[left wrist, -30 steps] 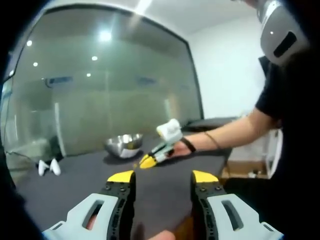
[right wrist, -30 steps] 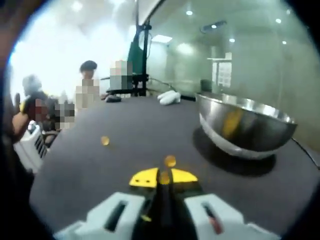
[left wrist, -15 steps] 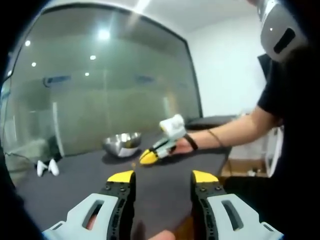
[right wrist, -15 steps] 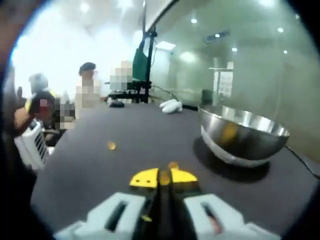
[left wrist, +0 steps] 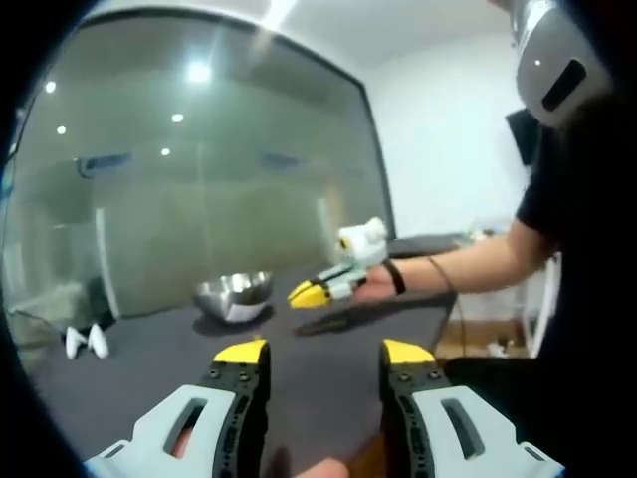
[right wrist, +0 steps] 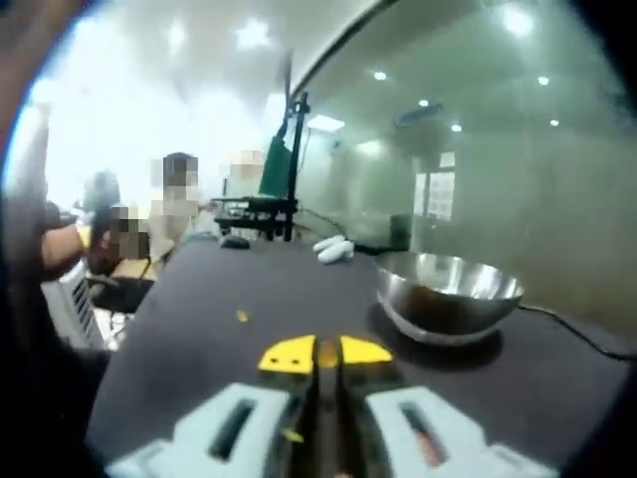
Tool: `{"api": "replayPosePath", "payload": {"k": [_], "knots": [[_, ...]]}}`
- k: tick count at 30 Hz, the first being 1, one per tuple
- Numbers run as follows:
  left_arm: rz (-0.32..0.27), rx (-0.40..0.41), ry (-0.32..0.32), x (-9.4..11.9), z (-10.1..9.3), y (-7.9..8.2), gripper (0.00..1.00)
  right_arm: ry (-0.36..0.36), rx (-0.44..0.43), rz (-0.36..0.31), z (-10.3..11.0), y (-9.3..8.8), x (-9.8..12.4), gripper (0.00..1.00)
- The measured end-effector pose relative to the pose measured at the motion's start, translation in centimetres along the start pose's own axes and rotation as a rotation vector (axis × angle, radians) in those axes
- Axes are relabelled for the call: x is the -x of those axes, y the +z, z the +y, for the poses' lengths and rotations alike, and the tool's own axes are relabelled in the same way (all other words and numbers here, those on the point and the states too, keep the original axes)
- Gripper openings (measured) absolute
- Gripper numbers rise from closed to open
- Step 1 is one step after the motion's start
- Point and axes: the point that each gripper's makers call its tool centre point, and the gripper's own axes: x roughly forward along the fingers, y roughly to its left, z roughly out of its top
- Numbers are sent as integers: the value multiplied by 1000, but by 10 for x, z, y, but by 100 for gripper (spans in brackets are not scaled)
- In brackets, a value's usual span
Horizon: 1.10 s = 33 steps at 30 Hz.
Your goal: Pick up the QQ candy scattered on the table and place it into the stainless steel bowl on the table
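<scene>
Dark matte bench fills the lower frame. At left-centre one small yellow QQ candy remains loose. The right claw, centre, pinches a candy; the shiny stainless steel bowl sits right of centre. The left claw is spread, empty.

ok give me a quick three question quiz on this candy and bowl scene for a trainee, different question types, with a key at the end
1. True or false: the left gripper has its jaws shut on a candy.
2. Multiple choice: in the right gripper view, the stainless steel bowl sits A) ahead and to the right of the right gripper, B) directly under it, C) to its left.
3. Fill in: a loose candy lies on the dark ____, ahead and left of the right gripper's jaws.

Key: 1. False: its jaws stand apart with nothing between them. 2. A. 3. table.
</scene>
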Motion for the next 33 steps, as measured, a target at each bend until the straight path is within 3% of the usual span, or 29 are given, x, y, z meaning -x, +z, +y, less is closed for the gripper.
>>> {"api": "replayPosePath", "payload": {"k": [8, 16, 17, 22, 25, 27, 30, 33], "knots": [[2, -1, -9, -3, -3, -1, 45, -157, -68, -22, -49, 15, 0, 8], [6, 12, -15, -5, -5, -3, 45, -247, -79, -64, -90, 54, -34, 8], [4, 13, -17, -5, -6, -3, 45, -258, -80, -68, -104, 57, -41, 8], [7, 18, -18, -5, -8, -3, 45, -278, -80, -75, -122, 73, -67, 9], [10, 15, -18, -4, -9, -3, 45, -297, -122, -123, -138, 84, -74, 9], [7, 21, -20, -4, -9, -3, 45, -366, -101, -117, -147, 92, -71, 9], [11, 24, -12, -3, -7, -4, 45, -387, -112, -120, -162, 91, -83, 9], [6, 30, -12, -2, -8, -3, 45, -396, -98, -124, -164, 90, -82, 8]]}}
